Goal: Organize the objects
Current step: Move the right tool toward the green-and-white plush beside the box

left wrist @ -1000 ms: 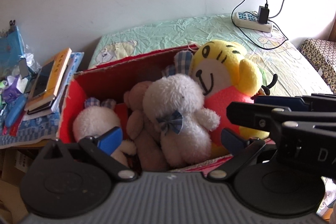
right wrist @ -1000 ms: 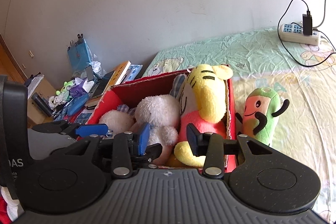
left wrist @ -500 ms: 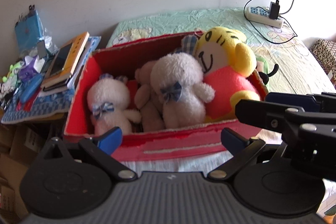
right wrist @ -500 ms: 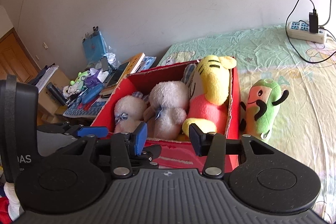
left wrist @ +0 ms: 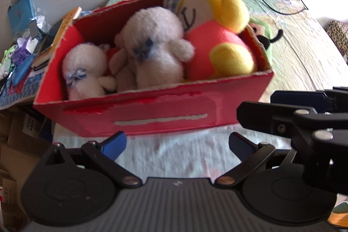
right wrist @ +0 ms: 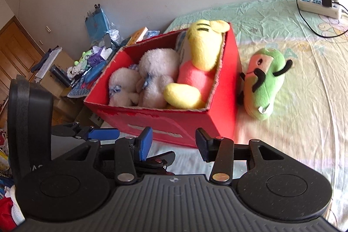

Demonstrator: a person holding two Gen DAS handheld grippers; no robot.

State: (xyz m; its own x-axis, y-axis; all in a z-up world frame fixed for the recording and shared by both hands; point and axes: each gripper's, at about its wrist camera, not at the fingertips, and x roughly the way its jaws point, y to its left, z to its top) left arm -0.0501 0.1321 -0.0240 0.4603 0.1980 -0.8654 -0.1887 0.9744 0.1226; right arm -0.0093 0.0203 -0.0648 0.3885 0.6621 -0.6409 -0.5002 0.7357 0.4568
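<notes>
The left gripper [left wrist: 177, 142] hangs with its jaws spread wide and nothing between them, just short of the near wall of the red box [left wrist: 165, 114] on the bed [left wrist: 304, 53]. The right gripper [right wrist: 173, 144] sits beside it, jaws partly apart and bare after easing open. Ahead of both, the box holds a small white bear [left wrist: 84, 73], a larger white bear [left wrist: 156, 53] and a yellow tiger toy [left wrist: 217, 36]. Beyond the right gripper, just beside the box's right wall, a green toy [right wrist: 264, 84] lies on the bed.
</notes>
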